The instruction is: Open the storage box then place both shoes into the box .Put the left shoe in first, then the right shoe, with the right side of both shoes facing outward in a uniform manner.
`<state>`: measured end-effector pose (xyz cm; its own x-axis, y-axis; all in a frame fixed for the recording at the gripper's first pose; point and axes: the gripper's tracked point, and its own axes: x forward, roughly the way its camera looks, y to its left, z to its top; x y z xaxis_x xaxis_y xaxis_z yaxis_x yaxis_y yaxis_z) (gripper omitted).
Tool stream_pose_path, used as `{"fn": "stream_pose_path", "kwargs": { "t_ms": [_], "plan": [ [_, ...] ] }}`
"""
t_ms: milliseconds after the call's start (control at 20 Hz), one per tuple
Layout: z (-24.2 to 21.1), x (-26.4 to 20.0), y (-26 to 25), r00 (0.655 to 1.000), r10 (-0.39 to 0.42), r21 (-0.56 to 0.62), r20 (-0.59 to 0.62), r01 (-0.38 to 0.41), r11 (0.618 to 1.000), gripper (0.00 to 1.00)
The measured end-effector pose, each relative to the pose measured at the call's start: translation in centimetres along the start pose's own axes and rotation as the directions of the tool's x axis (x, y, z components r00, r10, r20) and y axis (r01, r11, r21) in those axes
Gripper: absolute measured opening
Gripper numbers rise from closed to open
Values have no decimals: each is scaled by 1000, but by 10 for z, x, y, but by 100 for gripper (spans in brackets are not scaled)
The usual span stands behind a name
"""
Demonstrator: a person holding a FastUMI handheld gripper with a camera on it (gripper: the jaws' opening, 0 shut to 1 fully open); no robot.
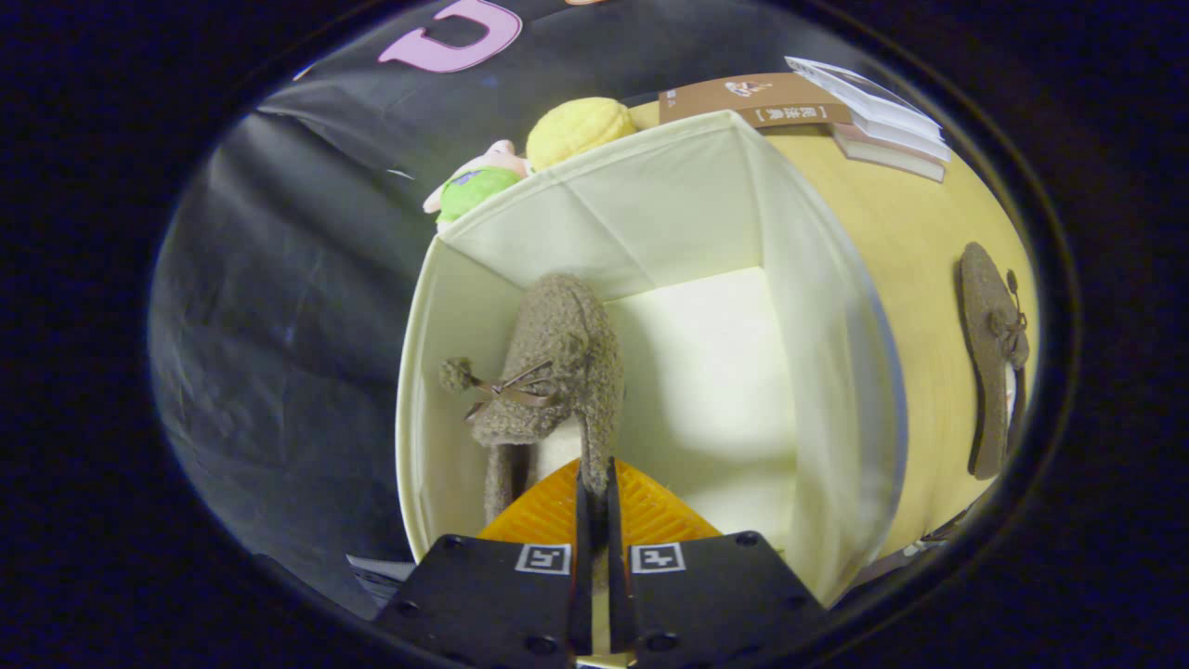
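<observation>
Tongs [594, 483] pinching shoe [548, 372] rim inside box [836, 372], near 9 o'clock wall; open floor at 3 o'clock; 2nd shoe [992, 358] on bench [910, 260].

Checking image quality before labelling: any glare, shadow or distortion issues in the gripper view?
Gripper view: strong fisheye bending of the storage box walls and table edge; bright washed-out patch on the box floor; the shoe held by the hand-held gripper casts a soft shadow beside it; second shoe stretched near the rim; focus is fine.
</observation>
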<state>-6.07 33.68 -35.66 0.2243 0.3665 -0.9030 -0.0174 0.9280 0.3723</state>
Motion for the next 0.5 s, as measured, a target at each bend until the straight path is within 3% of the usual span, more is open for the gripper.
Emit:
{"fn": "stream_pose_path", "kwargs": {
  "t_ms": [150,350,500],
  "plan": [
    [4,-10,22,995,100,4,4,-100,995,58],
    [12,-28,27,991,131,-26,33,-130,991,100],
    [19,-44,29,981,184,-35,53,-183,983,100]
  ]
}}
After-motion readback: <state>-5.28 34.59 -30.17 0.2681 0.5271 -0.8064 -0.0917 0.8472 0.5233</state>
